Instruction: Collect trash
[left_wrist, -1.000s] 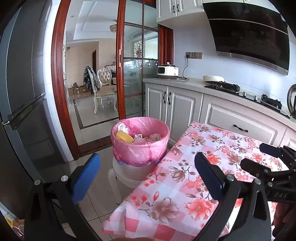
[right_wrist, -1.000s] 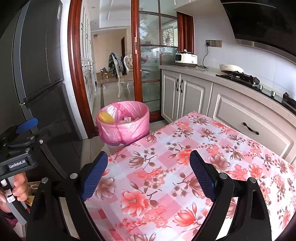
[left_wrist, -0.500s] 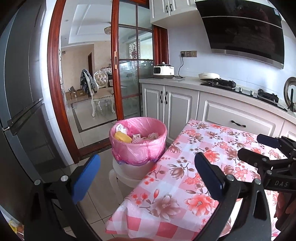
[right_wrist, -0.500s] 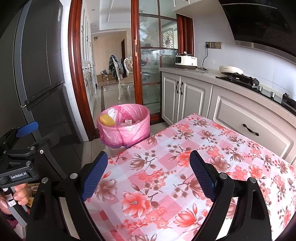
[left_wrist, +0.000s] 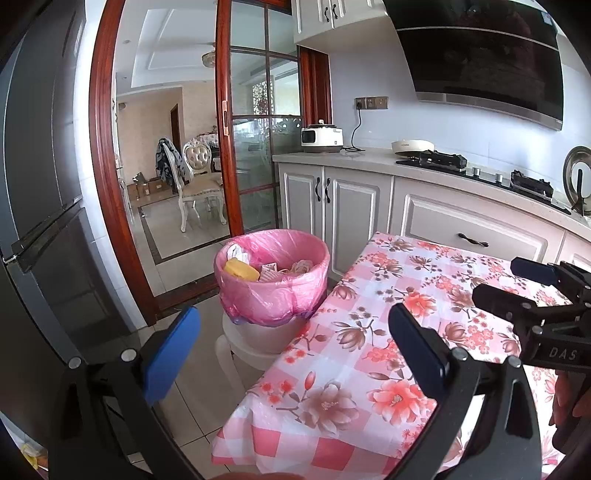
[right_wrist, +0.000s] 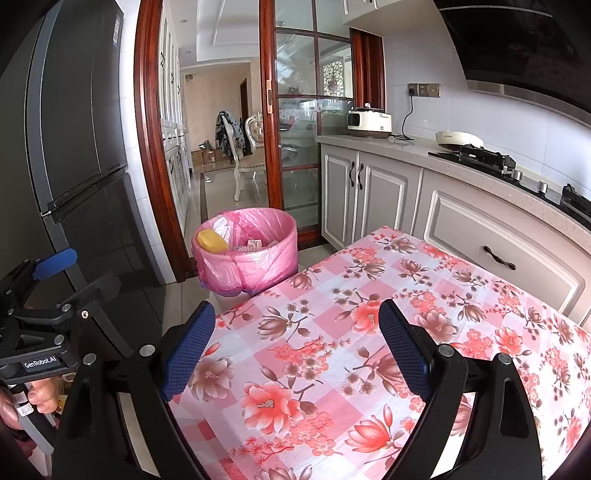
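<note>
The round bin lined with a thin pink plastic bag (left_wrist: 273, 280) stands on a white stool off the far left corner of the worktop, holding a yellow sponge-like lump (left_wrist: 242, 269) and crumpled wrappers. We judge the film light, soft and slippery, best pinched at its folded rim. The left claw (left_wrist: 295, 343) and right claw (right_wrist: 295, 343) both gape apart, empty, over the pink floral tablecloth (right_wrist: 332, 332).

right tongs (left_wrist: 532, 291), seen from left wrist view: white letters "DAS", rest cut off | left tongs (right_wrist: 55, 280), seen from right wrist view: white label "GenRobot.AI" | fridge (right_wrist: 74, 110): sticker near top, print too small to read
</note>
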